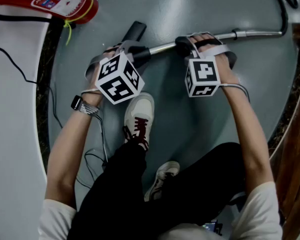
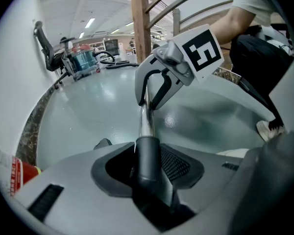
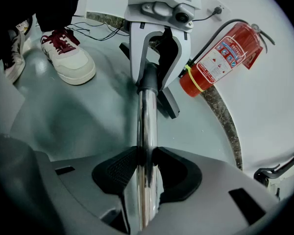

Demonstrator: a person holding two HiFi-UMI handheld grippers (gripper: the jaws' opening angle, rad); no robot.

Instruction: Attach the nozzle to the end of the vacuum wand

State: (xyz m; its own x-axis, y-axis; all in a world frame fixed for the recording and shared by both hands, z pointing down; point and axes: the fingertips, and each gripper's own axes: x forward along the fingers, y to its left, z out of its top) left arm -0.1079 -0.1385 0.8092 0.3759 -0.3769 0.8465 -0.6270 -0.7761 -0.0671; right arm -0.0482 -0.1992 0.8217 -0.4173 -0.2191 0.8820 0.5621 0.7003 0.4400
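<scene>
Though nr wand (image 1: 250,33), shoe (image 1: 139,115) + extinguisher (image 1: 55,1) apart

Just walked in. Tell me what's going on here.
A person is working with a handheld gripper in each hand. The right claw is clamped on the chrome vacuum wand. The left claw grips the dark nozzle by its collar, which sits over the wand's end. The two grippers face each other along the wand. Whether the nozzle is pushed fully home can't be told.
</scene>
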